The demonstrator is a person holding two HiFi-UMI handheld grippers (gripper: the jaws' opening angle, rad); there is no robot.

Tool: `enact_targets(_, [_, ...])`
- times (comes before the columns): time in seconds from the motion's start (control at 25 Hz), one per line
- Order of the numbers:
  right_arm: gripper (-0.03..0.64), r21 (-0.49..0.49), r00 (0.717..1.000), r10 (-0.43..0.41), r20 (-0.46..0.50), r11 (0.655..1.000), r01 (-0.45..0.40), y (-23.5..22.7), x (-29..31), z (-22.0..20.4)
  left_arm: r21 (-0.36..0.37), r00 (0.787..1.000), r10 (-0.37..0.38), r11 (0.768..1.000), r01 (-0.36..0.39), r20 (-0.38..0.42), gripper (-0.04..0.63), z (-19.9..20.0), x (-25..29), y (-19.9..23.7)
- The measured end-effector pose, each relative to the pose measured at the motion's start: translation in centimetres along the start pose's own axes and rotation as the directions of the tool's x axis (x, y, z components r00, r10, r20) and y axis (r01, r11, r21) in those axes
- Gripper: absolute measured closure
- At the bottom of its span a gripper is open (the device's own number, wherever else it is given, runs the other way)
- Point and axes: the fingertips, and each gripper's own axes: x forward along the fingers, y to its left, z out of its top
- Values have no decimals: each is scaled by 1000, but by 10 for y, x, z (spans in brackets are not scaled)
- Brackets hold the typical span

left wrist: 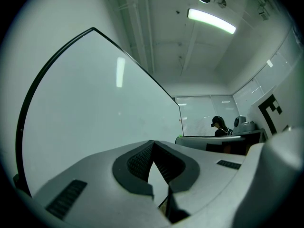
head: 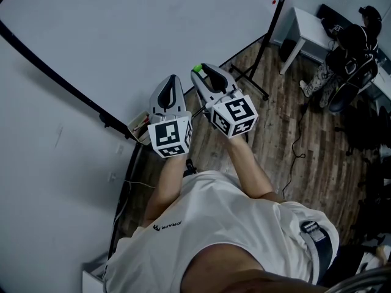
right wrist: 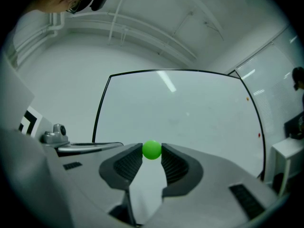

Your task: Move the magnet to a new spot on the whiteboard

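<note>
While the whiteboard (head: 140, 35) fills the upper left of the head view, tilted on its black-framed stand, the dark wood-plank floor (head: 287, 133) spreads out to its right. The person holding the grippers shows below as a white shirt (head: 214, 224) and two bare forearms reaching forward. At the top right a white table (head: 308, 26) stands near the board's far end, and just beside it is a second person (head: 354, 47) in dark clothes. Both grippers are held side by side in front of the board's lower edge, each carrying its marker cube (head: 170, 136). The left gripper (head: 171, 78) is the one nearer the board; in the left gripper view its jaws meet at the tips with nothing between them, and the board's pale surface rises behind them. The right gripper (head: 198, 71) has its jaws set apart and closed on the magnet (head: 197, 68), a small green ball. In the right gripper view both ribbed pads press on the sides of the ball at the very tips, with the board's white face behind it. Whether the magnet touches the board cannot be told. A small red dot (head: 274, 2) sits on the board near its far edge.
</note>
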Motion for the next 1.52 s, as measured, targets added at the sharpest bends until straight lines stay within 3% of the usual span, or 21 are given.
enact_targets(1.52, [486, -22, 998, 31, 62, 999, -30, -10, 37, 42, -9, 1000, 14, 1000, -14, 9, 594, 4, 6, 9])
